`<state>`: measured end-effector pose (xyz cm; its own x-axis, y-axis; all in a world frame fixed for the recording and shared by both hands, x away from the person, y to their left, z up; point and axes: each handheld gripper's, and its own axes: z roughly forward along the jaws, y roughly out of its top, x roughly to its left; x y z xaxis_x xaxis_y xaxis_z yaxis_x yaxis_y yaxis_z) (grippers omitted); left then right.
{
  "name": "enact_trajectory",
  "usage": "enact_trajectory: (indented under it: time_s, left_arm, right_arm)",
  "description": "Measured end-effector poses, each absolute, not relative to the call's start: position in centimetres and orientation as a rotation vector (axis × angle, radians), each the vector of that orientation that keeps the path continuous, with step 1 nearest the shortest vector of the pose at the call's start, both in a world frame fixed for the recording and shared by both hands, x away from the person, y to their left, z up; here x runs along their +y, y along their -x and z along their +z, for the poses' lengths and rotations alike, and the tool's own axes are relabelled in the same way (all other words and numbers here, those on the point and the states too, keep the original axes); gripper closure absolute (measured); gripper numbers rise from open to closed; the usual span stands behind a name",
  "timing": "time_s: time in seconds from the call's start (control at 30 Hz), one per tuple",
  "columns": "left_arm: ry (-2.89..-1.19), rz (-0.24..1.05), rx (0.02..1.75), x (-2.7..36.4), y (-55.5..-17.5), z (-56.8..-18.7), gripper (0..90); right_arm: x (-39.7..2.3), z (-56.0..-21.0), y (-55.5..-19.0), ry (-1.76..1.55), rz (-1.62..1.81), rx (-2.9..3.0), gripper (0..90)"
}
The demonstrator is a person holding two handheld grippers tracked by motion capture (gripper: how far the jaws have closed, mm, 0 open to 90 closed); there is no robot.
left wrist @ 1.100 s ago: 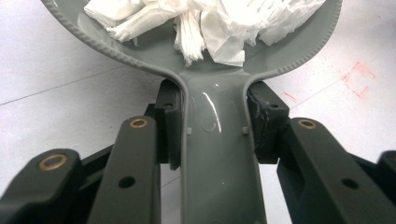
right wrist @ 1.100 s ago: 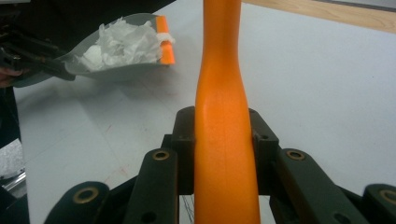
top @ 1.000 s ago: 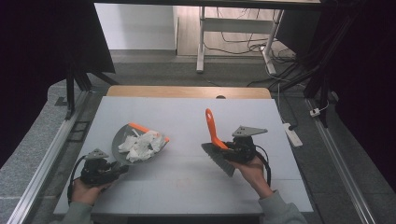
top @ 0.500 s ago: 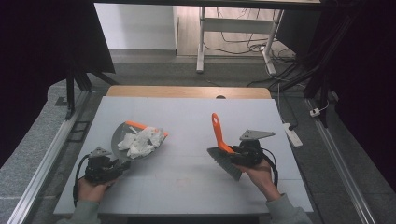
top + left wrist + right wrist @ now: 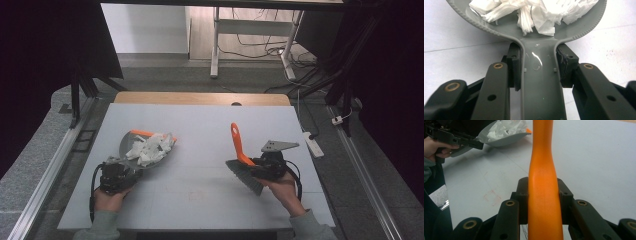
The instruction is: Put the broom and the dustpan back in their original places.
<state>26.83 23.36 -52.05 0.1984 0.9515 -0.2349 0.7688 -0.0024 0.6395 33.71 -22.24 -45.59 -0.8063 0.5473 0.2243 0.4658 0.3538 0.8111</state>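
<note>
High view: the left gripper (image 5: 116, 175), lower left of frame, is clenched on the handle of the grey dustpan (image 5: 131, 145). The dustpan carries crumpled white paper (image 5: 149, 147), left of centre. The right gripper (image 5: 266, 167), lower right, grasps the brush (image 5: 241, 159) by its orange handle, which points to the upper part of frame; bristles are near the white table (image 5: 200, 130). Both tools are well apart.

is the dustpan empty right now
No, the dustpan, clamped by the left gripper, holds a heap of crumpled white paper.
</note>
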Motion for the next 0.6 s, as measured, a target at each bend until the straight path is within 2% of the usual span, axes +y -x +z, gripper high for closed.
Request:
enact_trajectory:
  time_s: [0.6]
  left_arm:
    - [-1.770, 0.380, 1.757, 21.5, -28.2, -53.4, 61.6]
  right_arm:
    - [-22.1, -47.4, -34.4, -0.991, 1.388, 2.583, 70.1]
